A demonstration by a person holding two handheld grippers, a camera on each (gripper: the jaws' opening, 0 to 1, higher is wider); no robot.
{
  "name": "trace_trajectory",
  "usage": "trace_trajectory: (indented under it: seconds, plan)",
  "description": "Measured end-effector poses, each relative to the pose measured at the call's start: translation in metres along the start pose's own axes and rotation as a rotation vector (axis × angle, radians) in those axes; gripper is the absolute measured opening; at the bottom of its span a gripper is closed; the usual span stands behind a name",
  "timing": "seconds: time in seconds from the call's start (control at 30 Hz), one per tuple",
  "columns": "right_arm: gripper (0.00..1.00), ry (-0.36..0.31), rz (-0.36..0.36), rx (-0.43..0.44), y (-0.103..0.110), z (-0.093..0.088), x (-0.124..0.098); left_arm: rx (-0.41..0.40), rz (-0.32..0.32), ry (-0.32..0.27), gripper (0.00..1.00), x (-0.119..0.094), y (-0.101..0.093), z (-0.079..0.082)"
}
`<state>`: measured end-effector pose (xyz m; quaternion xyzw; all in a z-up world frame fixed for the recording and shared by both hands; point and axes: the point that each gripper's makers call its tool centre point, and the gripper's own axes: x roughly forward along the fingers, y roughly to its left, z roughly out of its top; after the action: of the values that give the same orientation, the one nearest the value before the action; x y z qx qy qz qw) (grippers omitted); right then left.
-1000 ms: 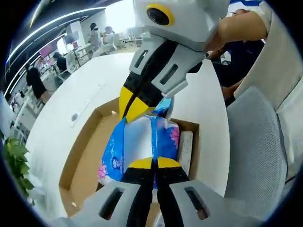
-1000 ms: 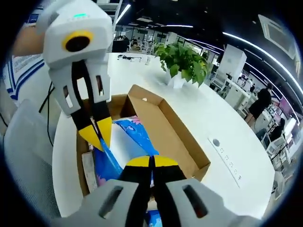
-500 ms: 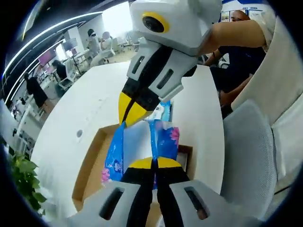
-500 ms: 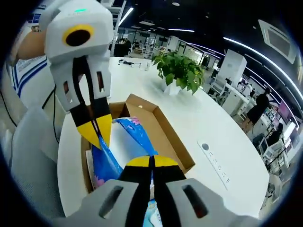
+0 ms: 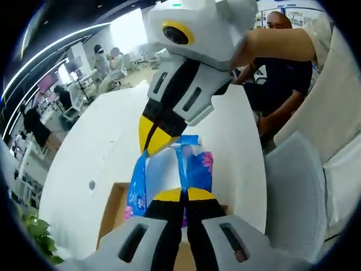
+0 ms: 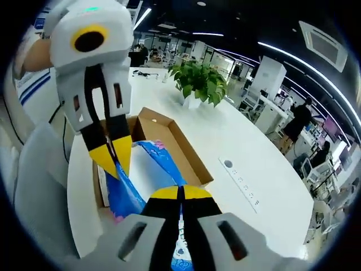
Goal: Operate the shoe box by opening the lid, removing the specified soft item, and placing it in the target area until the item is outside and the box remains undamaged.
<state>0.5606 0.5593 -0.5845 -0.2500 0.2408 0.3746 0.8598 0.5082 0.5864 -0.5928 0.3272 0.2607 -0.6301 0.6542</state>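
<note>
both hand-held grippers — left (image 5: 183, 195), right (image 6: 180, 192) — pinch the blue soft pack (image 5: 169, 169) above the shoe box (image 6: 169, 132).

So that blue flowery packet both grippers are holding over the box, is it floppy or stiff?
Probably soft: the blue floral packet creases where the left gripper pinches it. Likely light, since two edge pinches, the other by the right gripper, carry it above the shoe box. Its glossy wrap may be slippery.

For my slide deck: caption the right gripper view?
Both grippers pinch a blue tissue pack above the open shoe box.
</note>
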Motion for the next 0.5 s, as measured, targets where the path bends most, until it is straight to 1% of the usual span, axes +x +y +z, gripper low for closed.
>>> trace_trajectory:
  seconds: [0.2, 0.5]
  plan:
    - [0.0, 0.014, -0.026, 0.036, -0.015, -0.017, -0.018, 0.032, -0.021, -0.011, 0.0, 0.016, -0.003, 0.021]
    - [0.0, 0.033, -0.058, 0.088, -0.035, -0.047, -0.042, 0.044, -0.051, -0.038, 0.0, 0.046, -0.005, 0.048]
